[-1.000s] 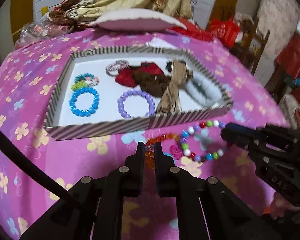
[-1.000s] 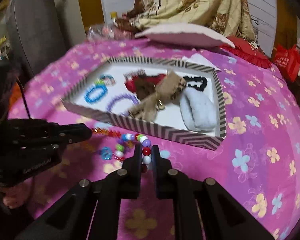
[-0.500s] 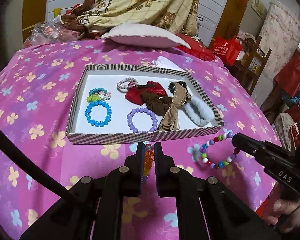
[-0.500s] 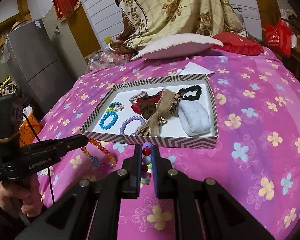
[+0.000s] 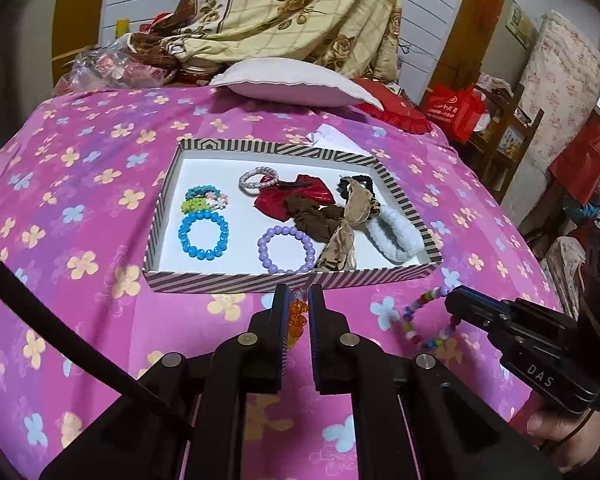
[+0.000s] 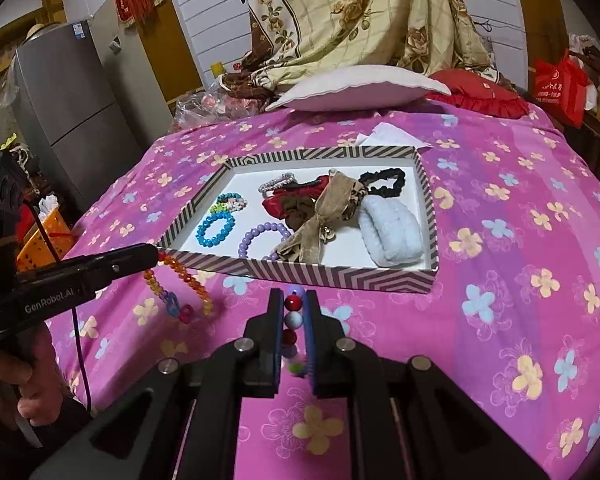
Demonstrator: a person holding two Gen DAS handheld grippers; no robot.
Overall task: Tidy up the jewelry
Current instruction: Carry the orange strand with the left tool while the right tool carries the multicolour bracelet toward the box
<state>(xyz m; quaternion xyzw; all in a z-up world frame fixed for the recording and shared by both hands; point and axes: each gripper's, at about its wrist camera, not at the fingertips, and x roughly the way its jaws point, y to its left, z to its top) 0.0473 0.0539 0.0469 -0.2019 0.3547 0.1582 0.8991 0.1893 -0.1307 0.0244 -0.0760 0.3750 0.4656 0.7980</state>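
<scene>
A striped tray (image 5: 288, 280) (image 6: 332, 274) lies on the pink flowered bedspread. It holds a blue bead bracelet (image 5: 203, 237), a purple bead bracelet (image 5: 286, 249), hair ties and scrunchies. My left gripper (image 5: 298, 294) is shut on an orange bead bracelet (image 5: 296, 316), which hangs from it in the right wrist view (image 6: 180, 276), in front of the tray's near left corner. My right gripper (image 6: 294, 296) is shut on a multicoloured bead bracelet (image 6: 292, 320), which hangs from it in the left wrist view (image 5: 424, 320), in front of the tray's near wall.
A pale pillow (image 5: 296, 84) and a red cushion (image 6: 480, 92) lie behind the tray, with a white paper (image 5: 336, 138) at its far edge. A grey fridge (image 6: 68, 120) stands left of the bed, a red bag (image 5: 452, 112) to the right.
Both grippers have lifted up and back from the bedspread, each carrying its bracelet, which now hangs in the air. The tray looks farther away.
</scene>
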